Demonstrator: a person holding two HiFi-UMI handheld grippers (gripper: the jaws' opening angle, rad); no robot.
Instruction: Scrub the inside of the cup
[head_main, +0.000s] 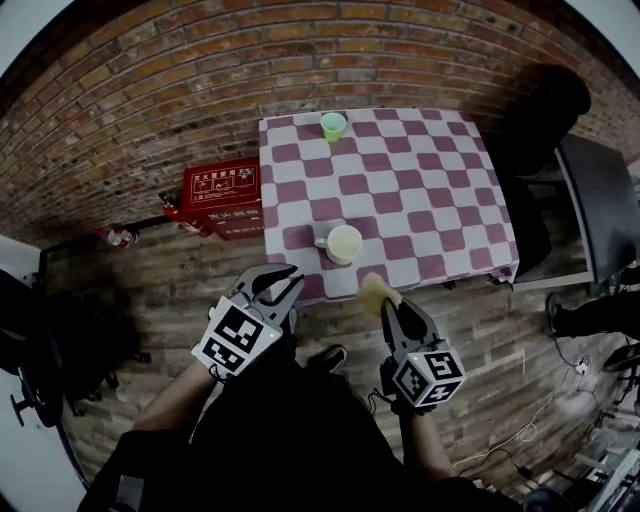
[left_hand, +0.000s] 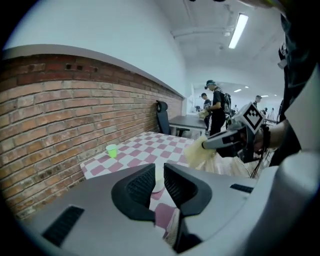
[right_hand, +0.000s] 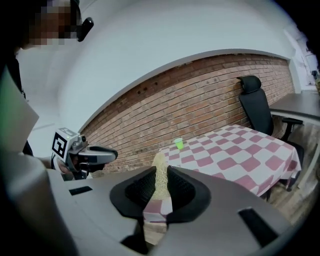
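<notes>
A cream mug (head_main: 343, 243) stands near the front edge of the red-and-white checked table (head_main: 420, 180), handle to the left. My right gripper (head_main: 390, 306) hovers in front of the table, below the mug, shut on a yellow sponge (head_main: 377, 292). In the right gripper view the sponge (right_hand: 160, 172) sticks up between the jaws. My left gripper (head_main: 277, 278) hangs left of it, off the table, jaws a little apart with nothing in them. Through that gap the mug (left_hand: 158, 182) shows in the left gripper view.
A small green cup (head_main: 333, 125) sits at the table's far edge by the brick wall. A red fire-equipment box (head_main: 222, 198) stands on the floor left of the table. A black office chair (head_main: 600, 200) is to the right. People (left_hand: 215, 107) stand in the background.
</notes>
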